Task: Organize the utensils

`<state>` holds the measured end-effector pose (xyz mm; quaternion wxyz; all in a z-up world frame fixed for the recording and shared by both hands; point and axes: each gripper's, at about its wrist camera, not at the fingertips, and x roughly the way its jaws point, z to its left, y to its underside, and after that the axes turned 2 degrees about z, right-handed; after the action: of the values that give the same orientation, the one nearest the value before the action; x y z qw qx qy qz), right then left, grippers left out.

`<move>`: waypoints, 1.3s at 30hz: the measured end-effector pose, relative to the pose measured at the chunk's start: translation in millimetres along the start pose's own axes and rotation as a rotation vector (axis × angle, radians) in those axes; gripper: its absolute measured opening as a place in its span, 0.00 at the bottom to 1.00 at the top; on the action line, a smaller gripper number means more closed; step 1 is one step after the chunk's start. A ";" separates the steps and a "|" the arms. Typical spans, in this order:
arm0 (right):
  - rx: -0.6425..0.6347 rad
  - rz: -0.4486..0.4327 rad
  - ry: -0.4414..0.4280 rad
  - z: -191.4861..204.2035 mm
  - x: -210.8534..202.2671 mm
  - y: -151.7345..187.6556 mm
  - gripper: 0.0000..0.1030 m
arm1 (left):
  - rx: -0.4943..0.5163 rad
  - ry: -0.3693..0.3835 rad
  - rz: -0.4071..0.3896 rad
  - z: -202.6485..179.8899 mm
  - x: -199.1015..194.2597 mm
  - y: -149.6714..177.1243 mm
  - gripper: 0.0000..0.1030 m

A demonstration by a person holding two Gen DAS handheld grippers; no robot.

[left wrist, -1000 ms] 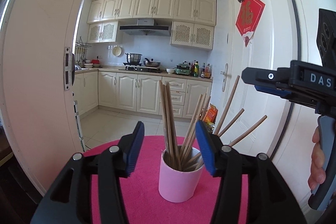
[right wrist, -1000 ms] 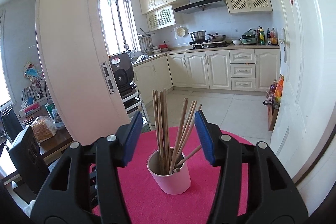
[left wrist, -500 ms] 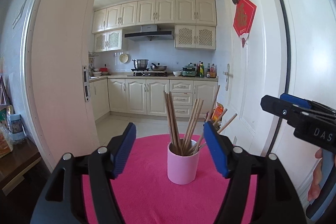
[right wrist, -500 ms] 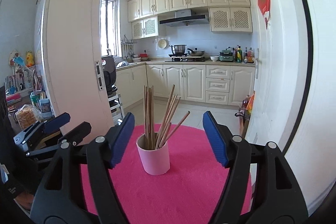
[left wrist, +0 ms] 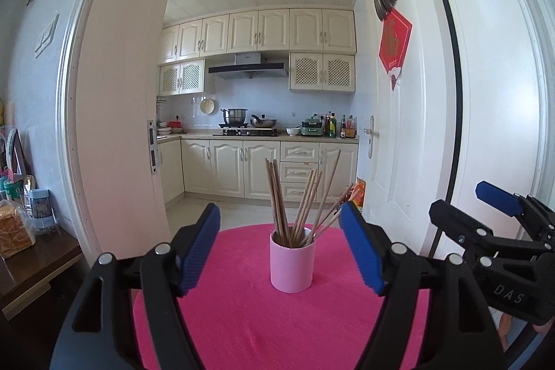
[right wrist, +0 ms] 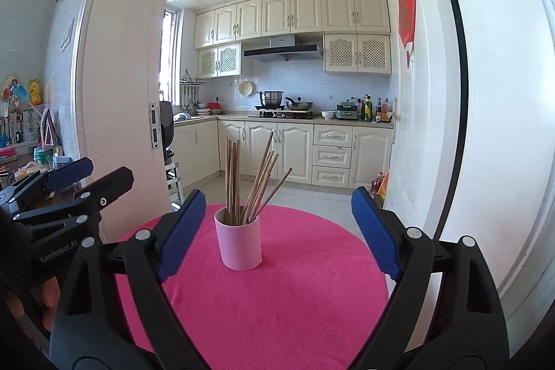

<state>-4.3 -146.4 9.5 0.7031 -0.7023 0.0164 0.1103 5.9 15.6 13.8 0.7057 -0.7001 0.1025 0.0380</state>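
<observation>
A pink cup [left wrist: 292, 260] stands upright on a round table with a bright pink cloth [left wrist: 263, 328]. It holds several wooden chopsticks [left wrist: 298, 196], fanned out and leaning right. The cup [right wrist: 239, 243] and chopsticks [right wrist: 249, 182] also show in the right wrist view on the cloth [right wrist: 277, 311]. My left gripper [left wrist: 279, 250] is open and empty, back from the cup. My right gripper [right wrist: 277, 233] is open and empty, also back from the cup. Each gripper shows at the edge of the other's view: the right one [left wrist: 485, 214], the left one [right wrist: 90, 175].
A white door frame [left wrist: 114, 127] stands left and a white door [left wrist: 409, 134] right, with a kitchen and cabinets [left wrist: 260, 169] beyond. A dark wooden side table [left wrist: 31, 262] with bread and jars is at the left.
Both grippers have drawn back from the cup and opened wider. The cup looks smaller and more of the pink cloth shows. The cup and chopsticks have stayed in place.
</observation>
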 end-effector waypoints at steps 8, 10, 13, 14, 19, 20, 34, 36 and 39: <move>-0.003 -0.040 0.002 2.5 -15.3 3.6 0.86 | -0.005 0.006 -0.013 -3.2 -13.3 -1.1 0.70; -0.002 -0.040 0.000 1.7 -15.5 3.9 0.86 | 0.002 0.004 -0.020 -4.3 -16.1 -0.7 0.70; 0.000 -0.044 -0.003 0.3 -16.5 2.8 0.86 | 0.013 0.001 -0.030 -7.1 -18.3 -0.6 0.70; -0.001 -0.047 -0.002 0.1 -16.6 2.8 0.86 | 0.015 0.000 -0.033 -7.5 -19.6 -0.4 0.70; -0.001 -0.053 0.002 0.9 -18.8 4.2 0.87 | 0.010 0.006 -0.038 -8.4 -19.4 -0.3 0.70; -0.001 -0.053 0.003 1.0 -19.2 4.7 0.87 | 0.010 0.007 -0.039 -8.6 -19.6 -0.1 0.70; 0.002 -0.048 0.007 0.0 -19.8 6.1 0.87 | 0.016 0.008 -0.039 -12.2 -17.5 -0.9 0.70; 0.001 -0.048 0.009 -0.8 -20.4 6.0 0.87 | 0.017 0.011 -0.036 -11.9 -17.4 -0.4 0.70; 0.003 -0.050 0.011 -0.8 -21.4 6.1 0.87 | 0.020 0.011 -0.037 -12.9 -17.4 -0.9 0.70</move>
<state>-26.2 -150.1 7.3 0.7066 -0.7020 0.0028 0.0890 -12.2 4.3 18.1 0.7125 -0.6951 0.0940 0.0200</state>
